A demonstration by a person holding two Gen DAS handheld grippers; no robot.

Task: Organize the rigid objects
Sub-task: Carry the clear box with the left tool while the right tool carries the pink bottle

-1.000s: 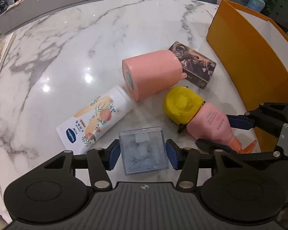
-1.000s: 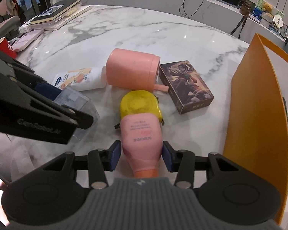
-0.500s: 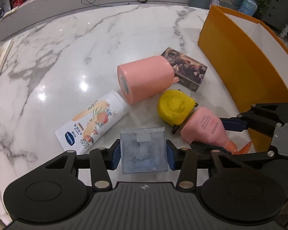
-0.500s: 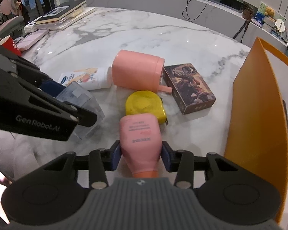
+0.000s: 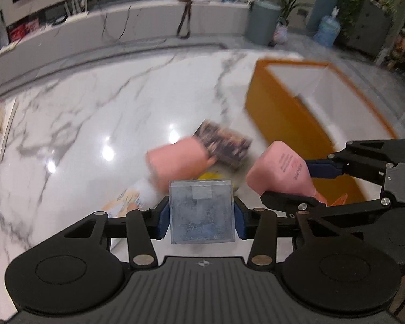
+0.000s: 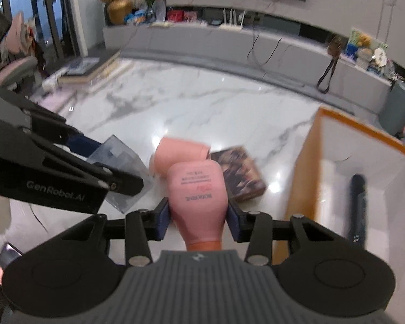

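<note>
My left gripper (image 5: 201,220) is shut on a clear plastic box (image 5: 201,212) and holds it above the marble table (image 5: 94,124). Just to its right, my right gripper (image 6: 198,218) is shut on a pink bottle (image 6: 197,191), also lifted; the same bottle (image 5: 280,170) shows in the left wrist view. Below them on the table lie a pink cylinder (image 5: 175,162), a dark printed box (image 5: 224,141), a yellow tape measure (image 5: 213,176) mostly hidden behind the clear box, and a white printed bottle (image 5: 132,198). An orange bin (image 6: 337,178) stands open at the right.
A dark long object (image 6: 357,205) lies inside the orange bin on its white floor. Books (image 6: 89,70) are stacked at the table's far left edge. A grey counter (image 6: 256,46) with cables runs behind the table.
Both grippers have risen with the things they hold: the clear box and the pink bottle have left the table. The left jaws closed onto the box. The items on the table look smaller and lower.
</note>
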